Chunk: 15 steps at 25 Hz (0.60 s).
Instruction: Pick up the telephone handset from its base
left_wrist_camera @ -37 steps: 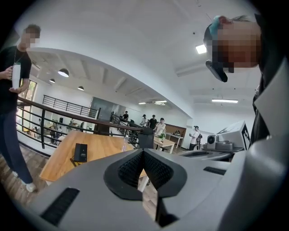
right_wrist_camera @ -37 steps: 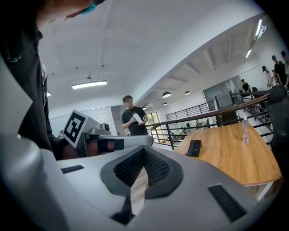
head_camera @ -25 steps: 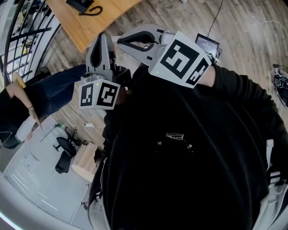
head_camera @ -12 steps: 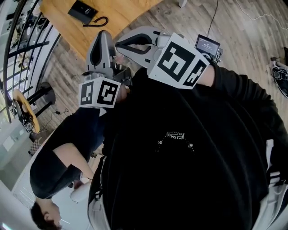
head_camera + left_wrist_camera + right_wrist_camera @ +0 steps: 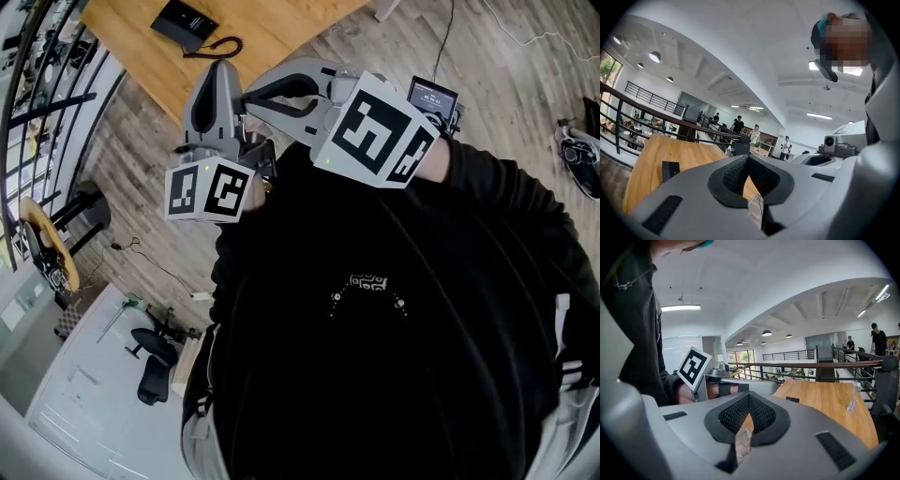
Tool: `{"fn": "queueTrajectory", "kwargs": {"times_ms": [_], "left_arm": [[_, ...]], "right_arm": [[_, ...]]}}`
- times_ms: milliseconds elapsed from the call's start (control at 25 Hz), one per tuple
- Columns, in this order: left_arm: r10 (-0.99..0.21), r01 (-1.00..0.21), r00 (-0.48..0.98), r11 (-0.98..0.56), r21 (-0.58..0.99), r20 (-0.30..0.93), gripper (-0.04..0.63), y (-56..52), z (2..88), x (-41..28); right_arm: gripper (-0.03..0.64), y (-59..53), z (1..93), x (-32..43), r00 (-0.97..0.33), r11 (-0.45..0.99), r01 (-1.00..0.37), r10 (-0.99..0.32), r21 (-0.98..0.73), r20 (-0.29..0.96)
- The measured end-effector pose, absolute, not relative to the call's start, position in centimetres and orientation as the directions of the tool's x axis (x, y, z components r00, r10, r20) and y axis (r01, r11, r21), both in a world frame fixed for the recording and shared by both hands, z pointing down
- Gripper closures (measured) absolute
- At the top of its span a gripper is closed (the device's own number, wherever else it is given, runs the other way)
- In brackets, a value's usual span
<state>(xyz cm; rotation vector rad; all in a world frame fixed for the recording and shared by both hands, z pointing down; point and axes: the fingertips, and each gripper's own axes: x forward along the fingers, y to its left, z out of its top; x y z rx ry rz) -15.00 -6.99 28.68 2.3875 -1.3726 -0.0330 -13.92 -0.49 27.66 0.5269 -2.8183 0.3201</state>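
Note:
The black telephone [image 5: 187, 23] lies on the wooden table [image 5: 281, 28] at the top of the head view, its coiled cord [image 5: 221, 47] trailing to the right; the handset rests on the base. In the left gripper view the telephone [image 5: 670, 169] is a dark block on the table, left of the jaws. From the right gripper view the telephone [image 5: 792, 400] is only a small dark shape. My left gripper [image 5: 221, 73] and right gripper [image 5: 251, 94] hang side by side short of the table, both shut and empty. The pads meet in the left gripper [image 5: 749, 158] and the right gripper [image 5: 749, 398].
A black railing [image 5: 47, 84] borders the floor edge to the left, with an office chair [image 5: 150, 361] on the level below. A clear bottle [image 5: 853, 399] stands on the table. A small screen [image 5: 433, 94] and a shoe [image 5: 577, 155] are on the wood floor. Several people [image 5: 738, 124] stand far off.
Both grippers have advanced toward the table, and more of the table with the telephone shows at the top. The person in dark clothes at the left has gone from view.

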Motion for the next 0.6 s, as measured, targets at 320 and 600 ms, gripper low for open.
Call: {"fn": "queueTrajectory", "kwargs": {"times_ms": [320, 600], "left_arm": [[-0.849, -0.825, 0.508, -0.43, 0.367, 0.146, 0.591, -6.8, 29.3, -20.4], [-0.88, -0.835, 0.457, -0.376, 0.402, 0.127, 0.591, -5.3, 30.5, -24.7]], "right_arm": [[0.601, -0.3, 28.2, -19.2, -0.904, 0.925, -0.351, -0.294, -0.144, 0.312], [0.601, 0.7, 29.4, -22.3, -0.906, 0.936, -0.316, -0.25, -0.153, 0.342]]}}
